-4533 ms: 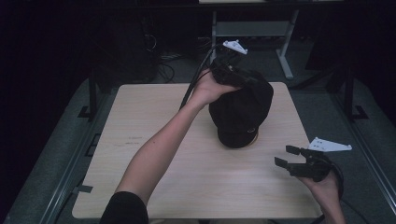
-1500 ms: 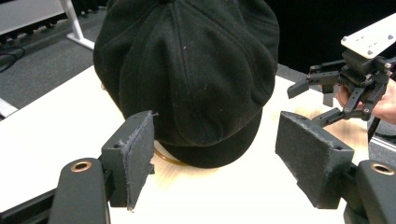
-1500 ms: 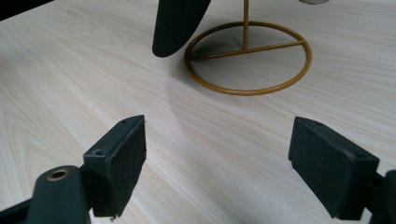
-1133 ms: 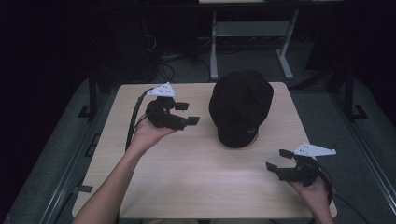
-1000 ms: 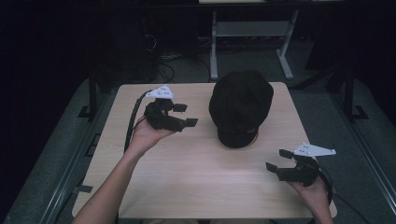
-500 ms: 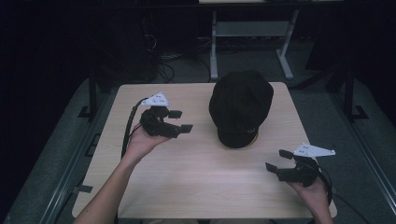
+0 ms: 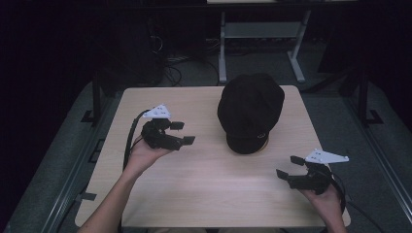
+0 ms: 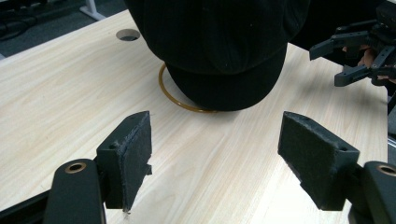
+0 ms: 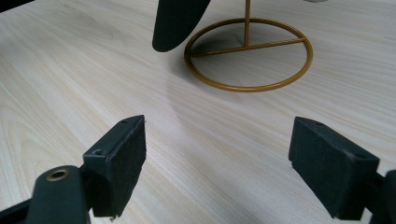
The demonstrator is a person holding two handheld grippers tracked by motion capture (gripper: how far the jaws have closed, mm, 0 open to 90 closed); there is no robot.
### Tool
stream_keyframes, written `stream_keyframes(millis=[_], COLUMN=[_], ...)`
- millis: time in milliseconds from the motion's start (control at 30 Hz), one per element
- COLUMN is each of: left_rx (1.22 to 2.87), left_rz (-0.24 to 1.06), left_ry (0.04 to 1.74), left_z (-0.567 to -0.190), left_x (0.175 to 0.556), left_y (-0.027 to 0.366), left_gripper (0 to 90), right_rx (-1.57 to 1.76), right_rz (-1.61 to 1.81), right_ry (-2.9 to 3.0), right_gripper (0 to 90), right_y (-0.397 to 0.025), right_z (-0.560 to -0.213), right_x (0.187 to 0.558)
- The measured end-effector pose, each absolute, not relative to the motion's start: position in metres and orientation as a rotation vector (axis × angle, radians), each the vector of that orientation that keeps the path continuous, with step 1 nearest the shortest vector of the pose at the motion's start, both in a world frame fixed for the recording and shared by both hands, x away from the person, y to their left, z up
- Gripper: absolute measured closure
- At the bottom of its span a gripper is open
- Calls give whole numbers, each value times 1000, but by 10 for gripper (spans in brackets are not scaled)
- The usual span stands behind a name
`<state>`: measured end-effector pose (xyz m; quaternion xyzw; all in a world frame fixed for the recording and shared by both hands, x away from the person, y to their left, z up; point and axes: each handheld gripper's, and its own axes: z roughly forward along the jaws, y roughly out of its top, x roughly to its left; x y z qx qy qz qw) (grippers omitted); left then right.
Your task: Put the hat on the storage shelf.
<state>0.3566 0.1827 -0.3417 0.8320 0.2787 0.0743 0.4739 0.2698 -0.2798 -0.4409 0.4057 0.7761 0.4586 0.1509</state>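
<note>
Left gripper (image 7: pixel 181 133) lower, off cap (image 7: pixel 250 109)

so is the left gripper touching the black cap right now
Apart. The left gripper view shows bare table between the left gripper and the black cap.

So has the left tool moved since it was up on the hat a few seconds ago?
Yes. The left tool has come off the hat and pulled back toward the person, now open above the table left of the hat.
</note>
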Motion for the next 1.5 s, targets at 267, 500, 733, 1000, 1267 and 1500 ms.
stream_keyframes(millis=[267,500,733,1000,1267,1500], left_rx=[2047,2041,2036,2039,2034,2028], left_rz=[185,187,193,185,184,177], left_ry=[695,717,733,749,772,793], left_z=[-355,-363,-370,-384,-398,-407], left_x=[350,346,340,332,325,321], left_y=[190,198,203,209,219,226], left_gripper=[254,254,254,254,254,254], right_rx=[1159,1158,1157,1162,1162,1156], right_rz=[1307,1305,1306,1307,1299,1294], right_ry=[2240,2242,2245,2244,2250,2253], right_gripper=[184,185,185,185,185,185], right_y=[-279,-279,-278,-280,-279,-278], right_z=[-441,-441,-442,-442,-443,-443], right_x=[270,270,270,270,271,271])
